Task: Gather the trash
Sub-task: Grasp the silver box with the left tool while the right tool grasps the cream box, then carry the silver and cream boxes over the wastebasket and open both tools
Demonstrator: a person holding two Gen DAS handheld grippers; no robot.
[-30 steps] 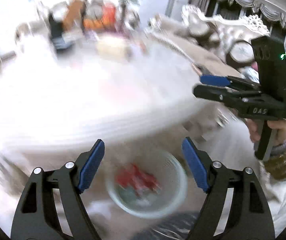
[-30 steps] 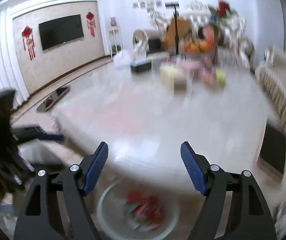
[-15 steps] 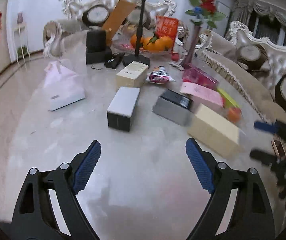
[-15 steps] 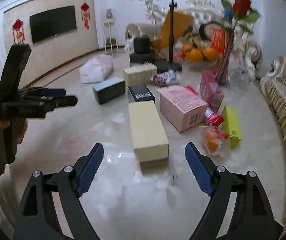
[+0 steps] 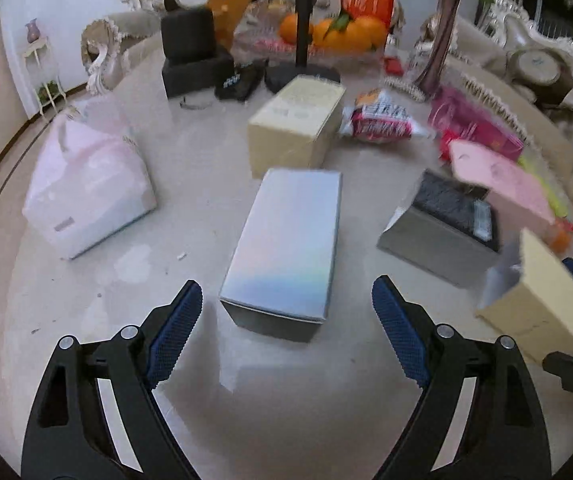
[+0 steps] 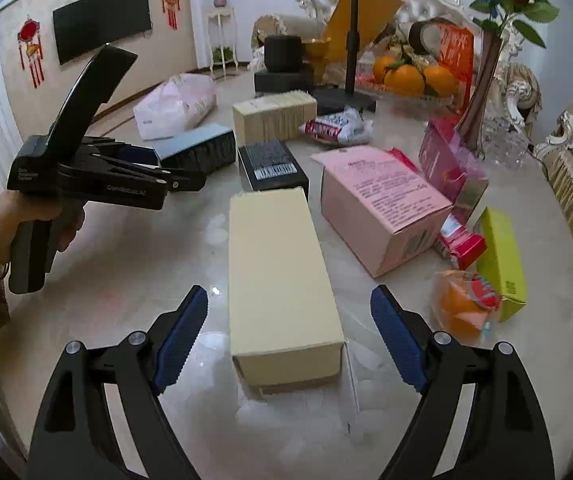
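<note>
Left and right wrist views over a marble table (image 6: pixel 134 264) strewn with packaging. The left gripper (image 5: pixel 286 334) hovered with its blue pads (image 5: pixel 174 332) spread wide apart and nothing between them; just ahead of it lay a closed silver box (image 5: pixel 286 240), lengthwise to the fingers. The right gripper (image 6: pixel 288 338) was likewise spread wide and empty, its fingers flanking, without touching, the near end of a closed cream box (image 6: pixel 282 280) that lay flat on the table. Beyond this stood a black box with a barcode label (image 6: pixel 272 168), a second cream box (image 6: pixel 274 116), and a pink carton (image 6: pixel 382 204) whose contents could not be seen. A red-and-white snack wrapper (image 6: pixel 334 126) lay behind the pink carton. To the right lay a yellow-green box (image 6: pixel 502 260), a small red packet (image 6: pixel 460 240), and a clear bag holding something orange (image 6: pixel 462 304). A magenta gift bag (image 6: pixel 446 160) stood near a vase holding a red rose (image 6: pixel 482 92). A glass dish at the far side held oranges (image 6: pixel 410 74). A translucent white plastic bag (image 5: pixel 86 188), tied shut, sat at the table's left; its contents were indistinct. In the right wrist view the left gripper appeared from the side, held in the person's left hand (image 6: pixel 26 220).
</note>
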